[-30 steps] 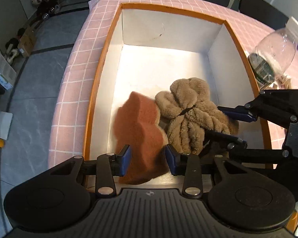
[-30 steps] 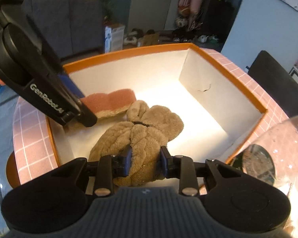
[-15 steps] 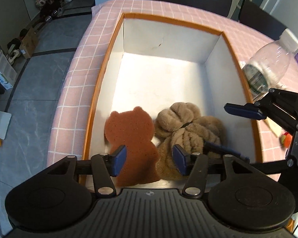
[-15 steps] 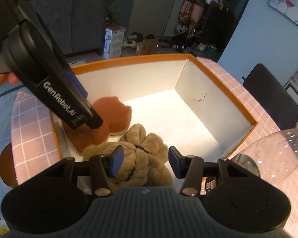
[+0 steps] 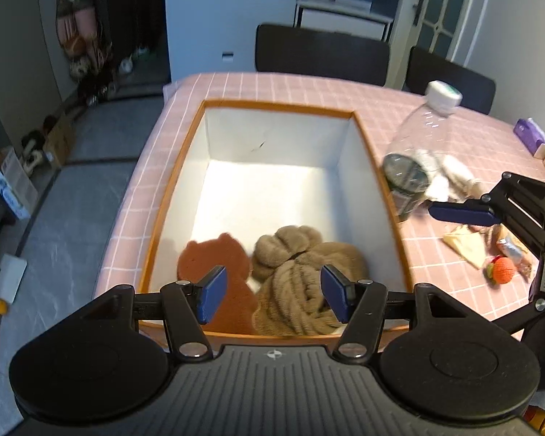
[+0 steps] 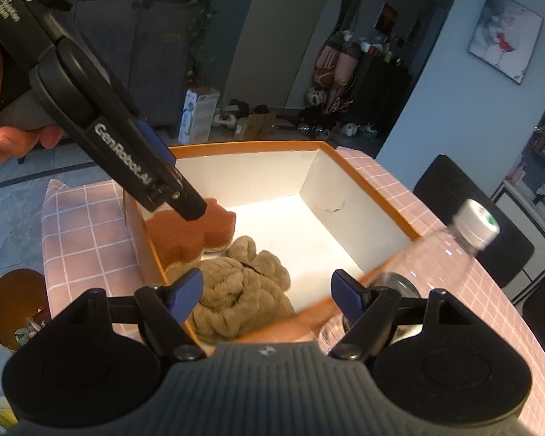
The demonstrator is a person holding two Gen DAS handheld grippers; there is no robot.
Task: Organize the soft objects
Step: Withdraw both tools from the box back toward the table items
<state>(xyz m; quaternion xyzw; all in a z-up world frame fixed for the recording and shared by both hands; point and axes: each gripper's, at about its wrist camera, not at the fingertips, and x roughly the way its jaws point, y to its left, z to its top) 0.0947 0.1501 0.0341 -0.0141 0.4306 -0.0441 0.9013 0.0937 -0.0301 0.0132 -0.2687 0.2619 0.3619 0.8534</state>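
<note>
A white box with an orange rim (image 5: pixel 272 107) stands on the pink checked tablecloth. In its near end lie a brown bear-shaped sponge (image 5: pixel 214 258) and a tan plush toy (image 5: pixel 301 265), side by side and touching. My left gripper (image 5: pixel 272 292) hovers above them, its jaws opening with nothing pressed between the pads. My right gripper (image 6: pixel 269 290) hangs over the box's near corner above the plush (image 6: pixel 236 290), its jaws also opening and empty. In the right wrist view the left gripper (image 6: pixel 181 189) is over the sponge (image 6: pixel 185 236).
A clear plastic bottle (image 5: pixel 418 145) lies beside the box on the right. Past it are a white cloth piece (image 5: pixel 450 178), an orange knitted ball (image 5: pixel 501 270) and a purple pack (image 5: pixel 530 136). Dark chairs (image 5: pixel 319 52) stand behind the table. A round bin (image 6: pixel 11 305) sits on the floor.
Both grippers let go, the left of the sponge and the right of the plush. Both rose and drew back from the box with jaws widening. The sponge now lies flat.
</note>
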